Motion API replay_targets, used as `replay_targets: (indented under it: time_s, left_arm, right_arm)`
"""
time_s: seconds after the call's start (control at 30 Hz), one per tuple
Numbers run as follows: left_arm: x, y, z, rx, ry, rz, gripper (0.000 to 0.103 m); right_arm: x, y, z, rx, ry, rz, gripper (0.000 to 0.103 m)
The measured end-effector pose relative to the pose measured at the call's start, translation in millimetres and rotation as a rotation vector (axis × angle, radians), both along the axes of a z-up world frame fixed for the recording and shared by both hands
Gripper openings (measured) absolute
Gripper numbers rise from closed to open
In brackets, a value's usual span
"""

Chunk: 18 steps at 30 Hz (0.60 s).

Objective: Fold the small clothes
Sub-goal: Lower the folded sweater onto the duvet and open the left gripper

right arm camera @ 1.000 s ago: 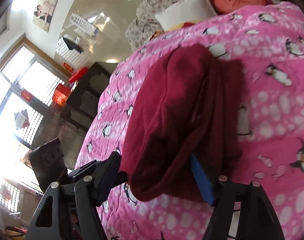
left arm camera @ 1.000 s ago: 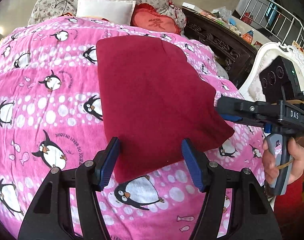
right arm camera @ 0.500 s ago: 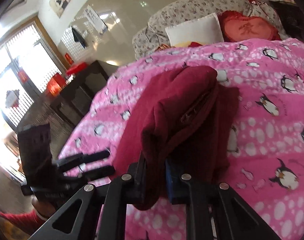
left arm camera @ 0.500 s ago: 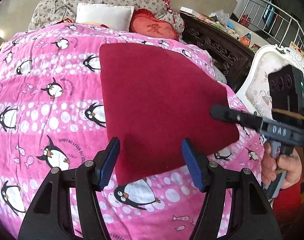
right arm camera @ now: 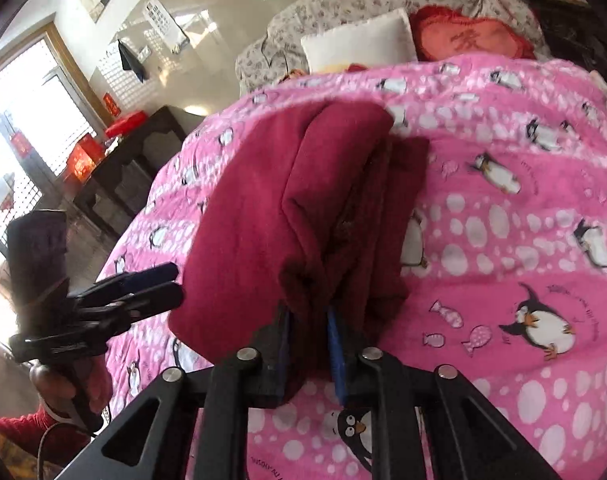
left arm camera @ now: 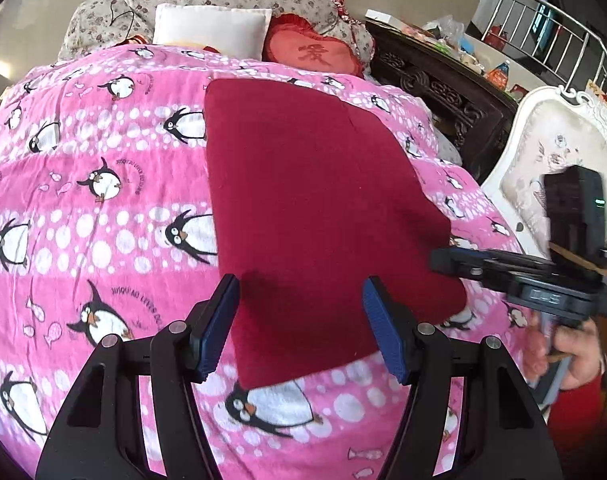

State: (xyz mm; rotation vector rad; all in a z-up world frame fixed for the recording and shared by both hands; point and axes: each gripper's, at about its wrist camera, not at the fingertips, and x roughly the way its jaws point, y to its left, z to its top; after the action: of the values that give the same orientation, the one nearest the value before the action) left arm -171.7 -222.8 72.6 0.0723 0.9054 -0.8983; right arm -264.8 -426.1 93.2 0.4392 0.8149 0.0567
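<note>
Spread across a pink penguin-print blanket (left arm camera: 83, 240): a dark red fleece garment (left arm camera: 315, 208), soft, light and limp, likely to sag and drape from any pinch. Best taken at a corner or hem edge, both layers together. Clamped on its near right corner, lifted into a bunch: right gripper (right arm camera: 309, 340). Hovering spread wide over the near edge, gripping nothing: left gripper (left arm camera: 301, 326).

dark red garment (left arm camera: 315, 216), pink penguin-print blanket (left arm camera: 83, 220)
</note>
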Motion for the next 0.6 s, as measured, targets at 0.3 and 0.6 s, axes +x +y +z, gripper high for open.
replay_targets:
  time_s: [0.3, 0.6]
  left_arm:
    - [0.9, -14.0, -10.7, 0.065, -0.083, 0.022, 0.070]
    - [5.1, -15.6, -12.0, 0.070, -0.089, 0.027, 0.071]
  right_arm:
    - [35.0, 25.8, 61.9, -0.156, -0.118, 0.026, 0.024]
    - [99.5, -2.5, 4.6, -0.222, 0.054, 0.001, 0.021]
